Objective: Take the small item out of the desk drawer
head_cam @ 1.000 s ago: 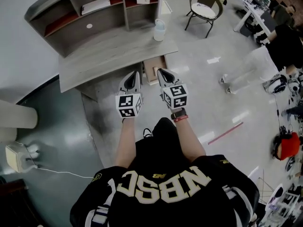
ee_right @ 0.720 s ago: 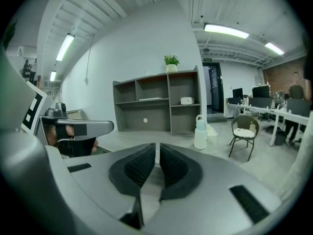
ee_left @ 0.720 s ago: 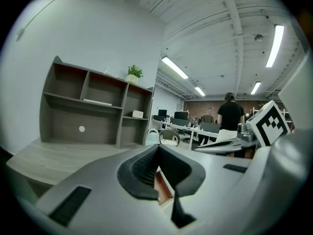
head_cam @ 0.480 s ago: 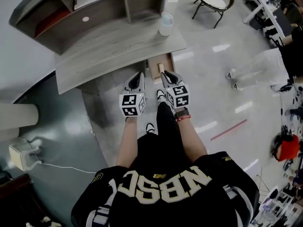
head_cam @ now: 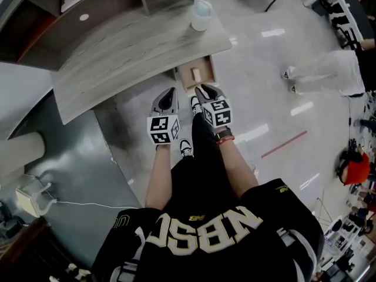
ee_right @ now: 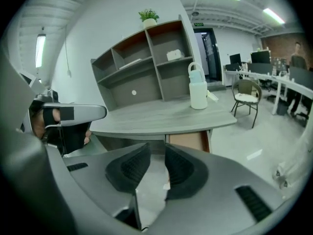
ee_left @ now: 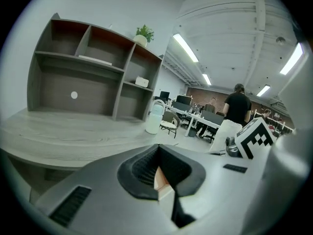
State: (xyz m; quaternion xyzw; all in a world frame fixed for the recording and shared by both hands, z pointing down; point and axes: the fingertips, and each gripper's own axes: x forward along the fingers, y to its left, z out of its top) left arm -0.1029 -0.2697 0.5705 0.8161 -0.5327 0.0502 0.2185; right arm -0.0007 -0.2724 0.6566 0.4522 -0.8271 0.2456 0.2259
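The grey desk (head_cam: 129, 51) has its small wooden drawer (head_cam: 205, 75) pulled open under the right end. A small pale block (head_cam: 195, 73) lies inside it. My right gripper (head_cam: 201, 88) hovers just before the drawer's near edge; its jaws are opening, with a narrow gap and nothing between them. In the right gripper view the right gripper (ee_right: 157, 153) points at the drawer's tan front (ee_right: 188, 141). My left gripper (head_cam: 171, 90) hangs to the left of the drawer, below the desk edge. The left gripper (ee_left: 157, 149) is shut and holds nothing.
A white jug (head_cam: 201, 13) stands on the desk's right end, above the drawer. A shelf unit (ee_left: 88, 77) rises at the desk's back. A person in pale trousers (head_cam: 329, 72) stands to the right. A white box with a cable (head_cam: 29, 200) sits on the floor at left.
The person has stepped toward the desk, so both grippers are now closer to the open drawer. The right gripper's tips sit almost at the drawer's edge.
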